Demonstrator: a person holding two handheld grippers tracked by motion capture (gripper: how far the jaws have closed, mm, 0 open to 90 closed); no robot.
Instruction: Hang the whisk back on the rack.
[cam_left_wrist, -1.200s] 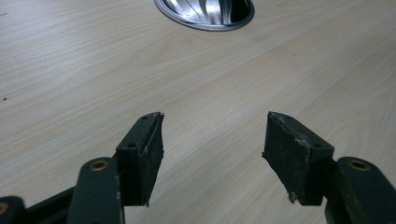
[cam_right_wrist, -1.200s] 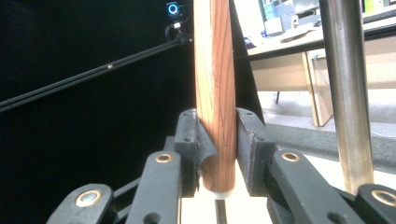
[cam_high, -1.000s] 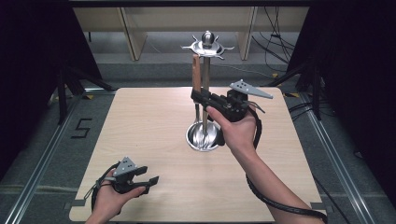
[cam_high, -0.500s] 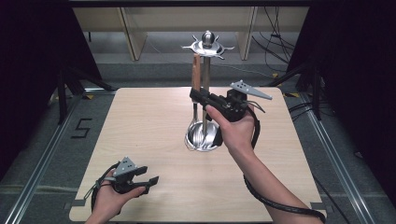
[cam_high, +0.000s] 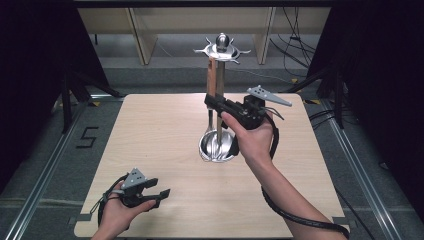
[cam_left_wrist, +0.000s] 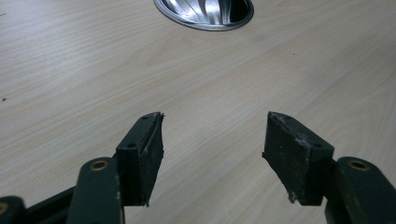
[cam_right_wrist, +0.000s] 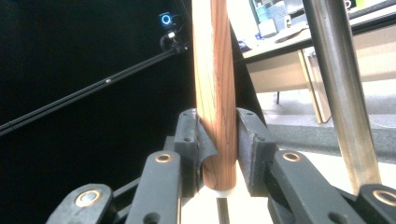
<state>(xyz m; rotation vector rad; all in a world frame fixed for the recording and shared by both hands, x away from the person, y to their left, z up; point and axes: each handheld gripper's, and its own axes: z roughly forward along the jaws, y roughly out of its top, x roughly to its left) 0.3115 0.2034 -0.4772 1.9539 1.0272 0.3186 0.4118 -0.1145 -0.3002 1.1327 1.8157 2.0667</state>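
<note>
L gripper (cam_high: 159, 194), black w/ a grey three-cornered plate on top, sits low at about 7 o'clock on the pale wooden surface (cam_high: 150, 135), held in the person's L hand (cam_high: 117, 212). In the left gripper view its jaws stand wide apart w/ nothing between the pads, just bare wood grain underneath. At 12 o'clock in that view, well apart from the jaws, is the rim of the shiny round steel base dish (cam_left_wrist: 205, 11).

Centre of the surface: tall polished steel utensil stand (cam_high: 220, 85) w/ a star-shaped hook crown on top, pole rising upright from the base dish (cam_high: 217, 147). A utensil w/ a long reddish-brown wooden handle (cam_high: 213, 80) hangs upright just beside the pole, at its 9 o'clock; its metal lower end reaches down into the dish.

R gripper (cam_high: 210, 101), carried by the R hand (cam_high: 252, 137), is raised at roughly 1 o'clock from the surface centre, pointing toward 9 o'clock at the stand. In the right gripper view both pads are clamped on the wooden handle (cam_right_wrist: 215, 93) near its lower end, handle vertical between them; the steel pole (cam_right_wrist: 341, 93) stands at 3 o'clock, near but apart from the jaws.
</note>
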